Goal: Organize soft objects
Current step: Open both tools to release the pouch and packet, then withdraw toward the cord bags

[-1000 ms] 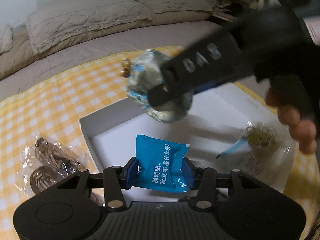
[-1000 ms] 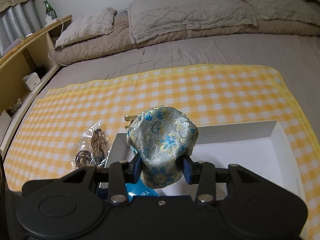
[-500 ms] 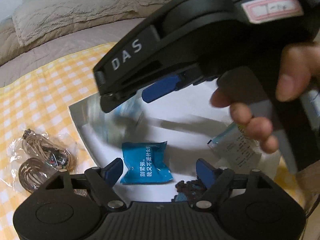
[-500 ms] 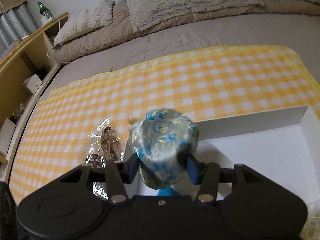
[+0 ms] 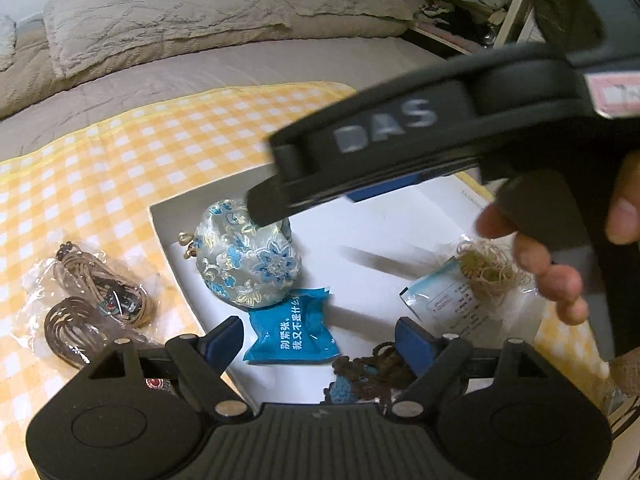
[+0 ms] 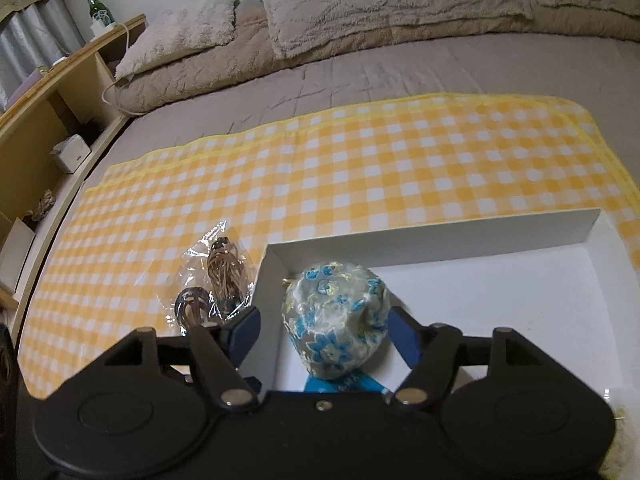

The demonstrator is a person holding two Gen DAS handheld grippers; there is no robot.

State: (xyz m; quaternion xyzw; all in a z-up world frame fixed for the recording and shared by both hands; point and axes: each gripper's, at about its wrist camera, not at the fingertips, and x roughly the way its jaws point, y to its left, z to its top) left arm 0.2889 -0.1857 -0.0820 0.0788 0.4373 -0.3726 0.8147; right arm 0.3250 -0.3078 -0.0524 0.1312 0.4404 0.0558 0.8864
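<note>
A silver pouch with blue flowers (image 5: 248, 256) lies in the white box (image 5: 400, 240) near its left wall. A blue packet (image 5: 290, 332) lies just in front of it. My left gripper (image 5: 320, 340) is open above the packet. My right gripper (image 6: 322, 332) is open with its jaws either side of the pouch (image 6: 336, 320), which rests on the box floor (image 6: 500, 292). The right gripper also crosses the left wrist view (image 5: 400, 152). A bag of cords (image 5: 92, 304) lies on the checked cloth left of the box; it also shows in the right wrist view (image 6: 216, 284).
The box also holds a clear bag of tan string (image 5: 480, 276) and a dark beaded item (image 5: 372, 368). The yellow checked cloth (image 6: 360, 168) covers a grey bed with pillows (image 6: 380, 0). A wooden shelf (image 6: 60, 92) runs along the left.
My right gripper lowered the pouch into the box and opened, letting it go. My left gripper opened earlier and released the blue packet, which now lies on the box floor.
</note>
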